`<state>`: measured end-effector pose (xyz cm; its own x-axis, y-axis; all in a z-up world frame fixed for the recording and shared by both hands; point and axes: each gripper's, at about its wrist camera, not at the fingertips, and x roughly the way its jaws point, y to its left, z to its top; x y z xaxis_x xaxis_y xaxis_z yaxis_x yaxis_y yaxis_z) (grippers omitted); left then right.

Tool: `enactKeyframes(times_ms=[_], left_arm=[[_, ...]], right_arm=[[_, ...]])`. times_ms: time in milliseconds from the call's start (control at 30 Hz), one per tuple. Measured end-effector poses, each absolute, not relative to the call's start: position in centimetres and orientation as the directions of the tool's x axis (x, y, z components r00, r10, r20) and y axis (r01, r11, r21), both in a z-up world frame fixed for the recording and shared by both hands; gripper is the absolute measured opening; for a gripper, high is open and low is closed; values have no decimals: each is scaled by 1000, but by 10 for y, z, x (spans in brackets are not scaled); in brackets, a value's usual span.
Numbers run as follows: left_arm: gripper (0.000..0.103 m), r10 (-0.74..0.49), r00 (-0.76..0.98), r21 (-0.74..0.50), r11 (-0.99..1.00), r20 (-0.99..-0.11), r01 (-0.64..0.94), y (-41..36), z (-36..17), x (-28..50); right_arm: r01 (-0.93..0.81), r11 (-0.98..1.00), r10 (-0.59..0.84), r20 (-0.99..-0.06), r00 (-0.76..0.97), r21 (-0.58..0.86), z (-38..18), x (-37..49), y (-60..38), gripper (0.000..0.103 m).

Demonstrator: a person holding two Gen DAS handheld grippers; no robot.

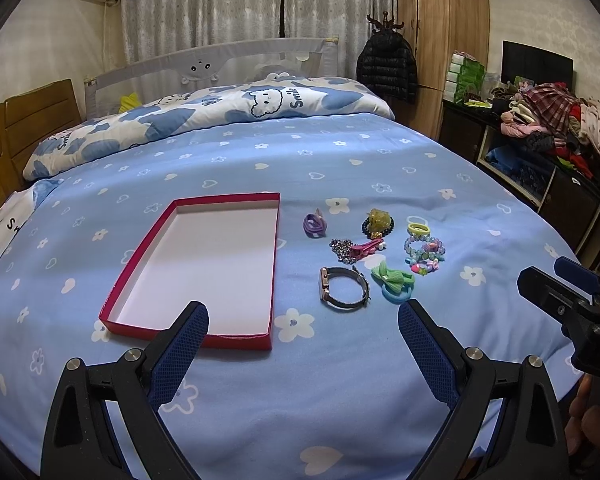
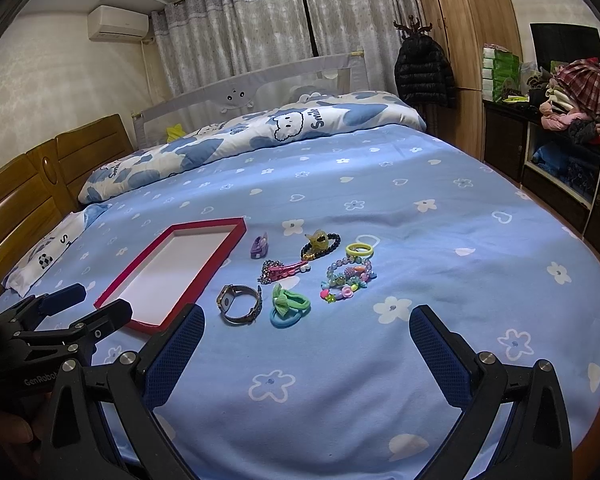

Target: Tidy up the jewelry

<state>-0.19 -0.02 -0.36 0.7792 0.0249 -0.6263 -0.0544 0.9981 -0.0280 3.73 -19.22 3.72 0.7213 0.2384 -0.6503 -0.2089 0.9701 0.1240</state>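
Jewelry [image 1: 380, 258] lies beside the red tray [image 1: 274, 264] near a "Smile" quilt [image 1: 292, 100]; both grippers [image 1: 303, 322] [image 2: 307, 322] gape wide, empty.

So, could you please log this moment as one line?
left hand-held gripper open | right hand-held gripper open | red tray empty | watch on bed

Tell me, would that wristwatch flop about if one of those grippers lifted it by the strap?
Probably only a little: the wristwatch lies with its strap holding an open loop on the bed sheet, so the strap looks fairly stiff. The metal case is likely the heavy end and would hang lowest.
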Motion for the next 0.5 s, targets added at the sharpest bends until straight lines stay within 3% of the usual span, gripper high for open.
enactKeyframes(times_ms=[500], left_arm=[[96, 11, 761, -29, 999, -648, -39, 0, -7, 4]], right_arm=[[-207, 970, 241, -655, 716, 130, 32, 35, -189, 103]])
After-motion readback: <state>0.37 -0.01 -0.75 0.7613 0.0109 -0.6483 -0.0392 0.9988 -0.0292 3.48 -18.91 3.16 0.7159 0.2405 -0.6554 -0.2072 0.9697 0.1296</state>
